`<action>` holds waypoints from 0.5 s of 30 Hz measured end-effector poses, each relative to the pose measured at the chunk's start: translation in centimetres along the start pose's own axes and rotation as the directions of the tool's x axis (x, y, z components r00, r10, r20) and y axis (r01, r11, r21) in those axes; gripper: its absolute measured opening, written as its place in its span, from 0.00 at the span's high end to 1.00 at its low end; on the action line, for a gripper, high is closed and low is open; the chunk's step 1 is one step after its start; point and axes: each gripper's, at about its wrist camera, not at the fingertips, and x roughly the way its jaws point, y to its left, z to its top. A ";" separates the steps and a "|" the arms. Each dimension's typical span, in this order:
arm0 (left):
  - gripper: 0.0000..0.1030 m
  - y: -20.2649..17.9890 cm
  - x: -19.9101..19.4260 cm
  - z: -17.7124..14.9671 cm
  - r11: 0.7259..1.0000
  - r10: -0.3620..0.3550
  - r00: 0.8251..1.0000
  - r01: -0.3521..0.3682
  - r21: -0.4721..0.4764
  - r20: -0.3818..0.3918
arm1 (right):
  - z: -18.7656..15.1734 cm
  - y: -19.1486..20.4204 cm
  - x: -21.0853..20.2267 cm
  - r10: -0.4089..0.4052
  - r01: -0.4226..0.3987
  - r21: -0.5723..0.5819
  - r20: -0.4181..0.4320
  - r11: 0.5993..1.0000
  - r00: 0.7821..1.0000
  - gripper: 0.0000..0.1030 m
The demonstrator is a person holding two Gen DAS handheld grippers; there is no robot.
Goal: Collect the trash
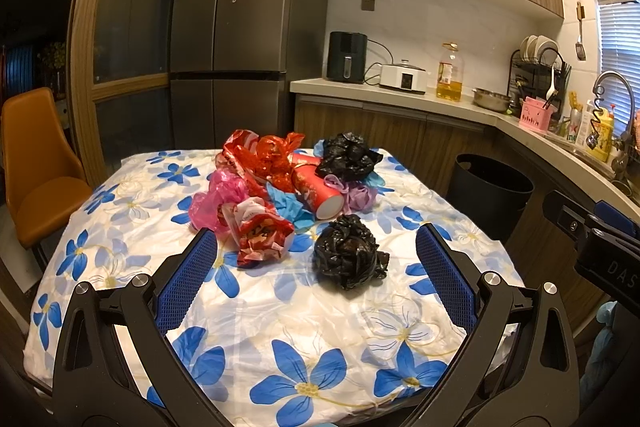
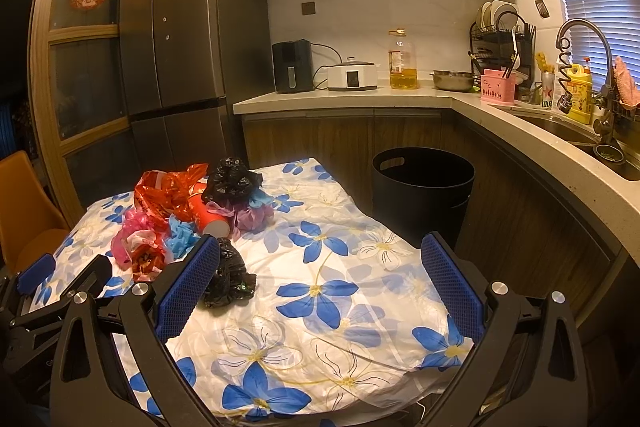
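A heap of crumpled plastic bags lies on the flower-print table (image 1: 280, 311): a black wad (image 1: 348, 257) nearest, a red-and-white one (image 1: 262, 237), pink (image 1: 214, 201), red (image 1: 262, 155), another black (image 1: 348, 155), plus a red tube (image 1: 316, 189). My left gripper (image 1: 316, 259) is open, its blue pads either side of the near black wad, short of it. My right gripper (image 2: 320, 275) is open over bare cloth, with the black wad (image 2: 230, 277) just past its left pad (image 2: 188, 291). A black bin (image 2: 422, 193) stands on the floor beyond the table's right edge.
An orange chair (image 1: 38, 179) stands at the table's left. A fridge (image 1: 236, 27) rises behind the table. The counter (image 2: 360, 95) carries an air fryer, a cooker, an oil bottle, a dish rack and a sink with tap (image 2: 588, 67). The right gripper's body (image 1: 592, 239) shows at the left view's right edge.
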 end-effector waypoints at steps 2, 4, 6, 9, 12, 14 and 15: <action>0.05 0.0 0.0 0.1 1.000 0.000 1.000 0.000 0.000 -0.001 | 0.0 0.0 0.0 -0.001 0.001 -0.001 0.000 1.000 1.000 0.05; 0.05 0.0 0.0 0.0 1.000 0.000 1.000 0.000 -0.001 0.000 | 0.0 0.0 0.0 0.000 0.000 -0.001 0.000 1.000 1.000 0.05; 0.05 0.0 0.0 0.0 1.000 0.000 1.000 0.000 -0.001 0.001 | 0.0 0.0 0.0 0.000 0.000 -0.001 0.000 1.000 1.000 0.05; 0.05 0.0 0.0 -0.1 1.000 0.000 1.000 0.000 -0.001 0.001 | 0.0 0.0 0.0 -0.001 0.001 -0.001 0.001 1.000 1.000 0.05; 0.05 0.0 0.0 -0.1 1.000 -0.001 1.000 0.001 -0.002 0.001 | 0.0 0.0 0.0 -0.002 0.002 -0.001 0.003 1.000 1.000 0.05; 0.05 0.0 0.0 0.0 1.000 0.000 1.000 0.000 0.000 0.001 | 0.1 -0.1 -0.1 -0.003 0.003 0.000 0.004 1.000 1.000 0.05; 0.05 0.0 0.0 -0.1 1.000 -0.002 1.000 0.002 -0.001 0.001 | 0.1 -0.1 -0.1 -0.003 0.003 0.001 0.004 1.000 1.000 0.05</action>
